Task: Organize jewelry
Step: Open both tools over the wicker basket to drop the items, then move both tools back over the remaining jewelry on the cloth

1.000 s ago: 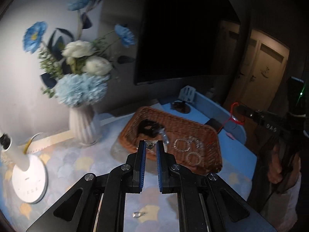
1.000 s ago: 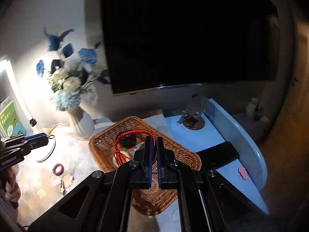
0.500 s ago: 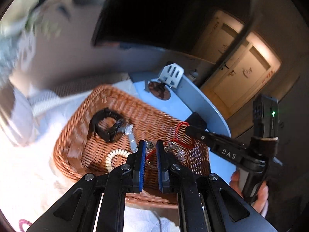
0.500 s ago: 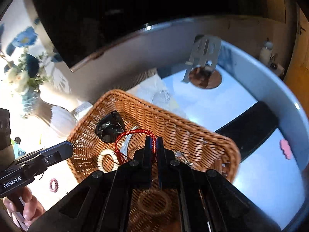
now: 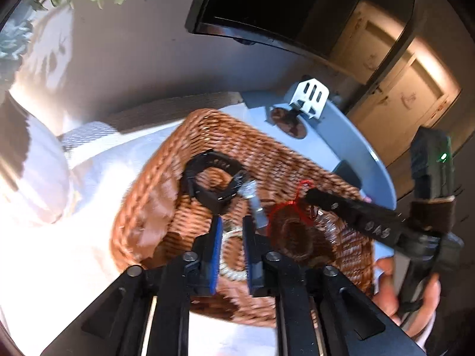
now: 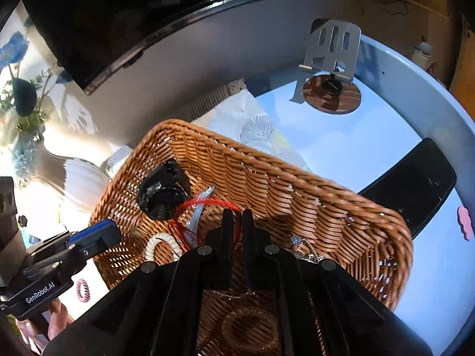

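A brown wicker basket (image 5: 148,201) (image 6: 267,166) holds a black watch (image 5: 213,178) (image 6: 161,195), a silver clip (image 5: 255,204), a white coil tie (image 6: 161,247) and a red cord bracelet (image 5: 285,216) (image 6: 204,201). My left gripper (image 5: 231,231) (image 6: 109,234) hangs over the basket's near side above the white coil. Its jaws are opening, with nothing clearly pressed between the blue pads. My right gripper (image 6: 236,216) (image 5: 310,195) is low inside the basket. Its jaws are also opening, a narrow gap showing, and the red cord still loops up at its tips.
A pink hair tie (image 6: 82,290) lies on the cloth left of the basket. A metal phone stand (image 6: 332,56) and a black phone (image 6: 415,184) sit on the blue tray behind. A white vase (image 6: 83,178) stands left. A hand (image 5: 415,290) holds the right gripper.
Both grippers came down and forward over the basket. Their jaws went from shut to slightly apart. The red cord came down with the right gripper into the basket.
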`<act>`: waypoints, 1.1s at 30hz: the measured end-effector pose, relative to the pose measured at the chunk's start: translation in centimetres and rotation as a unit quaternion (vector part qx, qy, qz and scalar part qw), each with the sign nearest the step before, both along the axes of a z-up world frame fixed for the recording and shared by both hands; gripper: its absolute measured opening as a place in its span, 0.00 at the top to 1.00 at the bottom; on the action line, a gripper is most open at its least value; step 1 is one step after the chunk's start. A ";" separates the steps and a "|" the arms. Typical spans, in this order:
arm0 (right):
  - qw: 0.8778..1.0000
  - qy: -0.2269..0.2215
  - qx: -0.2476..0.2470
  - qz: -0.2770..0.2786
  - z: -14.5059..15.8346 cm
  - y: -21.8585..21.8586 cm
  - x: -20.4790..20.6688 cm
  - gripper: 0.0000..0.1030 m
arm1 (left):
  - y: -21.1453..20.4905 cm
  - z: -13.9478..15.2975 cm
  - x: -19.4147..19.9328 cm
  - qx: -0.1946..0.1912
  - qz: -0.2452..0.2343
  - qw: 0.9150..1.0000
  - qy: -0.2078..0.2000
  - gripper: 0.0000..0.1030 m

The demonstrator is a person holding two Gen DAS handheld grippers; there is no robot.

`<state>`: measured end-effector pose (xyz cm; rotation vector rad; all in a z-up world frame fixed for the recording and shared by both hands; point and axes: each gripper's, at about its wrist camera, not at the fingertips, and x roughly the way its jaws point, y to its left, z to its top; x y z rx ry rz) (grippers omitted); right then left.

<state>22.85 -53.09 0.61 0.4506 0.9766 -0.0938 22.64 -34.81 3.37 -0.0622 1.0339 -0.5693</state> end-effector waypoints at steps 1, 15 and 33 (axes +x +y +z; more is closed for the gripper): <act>1.000 -0.002 -0.002 -0.003 0.5 -0.2 -0.2 0.89 | 0.4 0.4 -0.2 -0.001 0.002 1.000 -0.002 0.73; 0.978 -0.181 -0.010 0.104 10.5 10.1 -13.0 0.44 | 13.3 12.7 -15.9 -0.040 0.037 0.991 -0.121 0.28; 0.986 -0.137 -0.036 0.084 -2.2 18.6 -16.2 0.20 | 24.2 -2.3 -14.4 0.020 0.179 0.984 0.003 0.22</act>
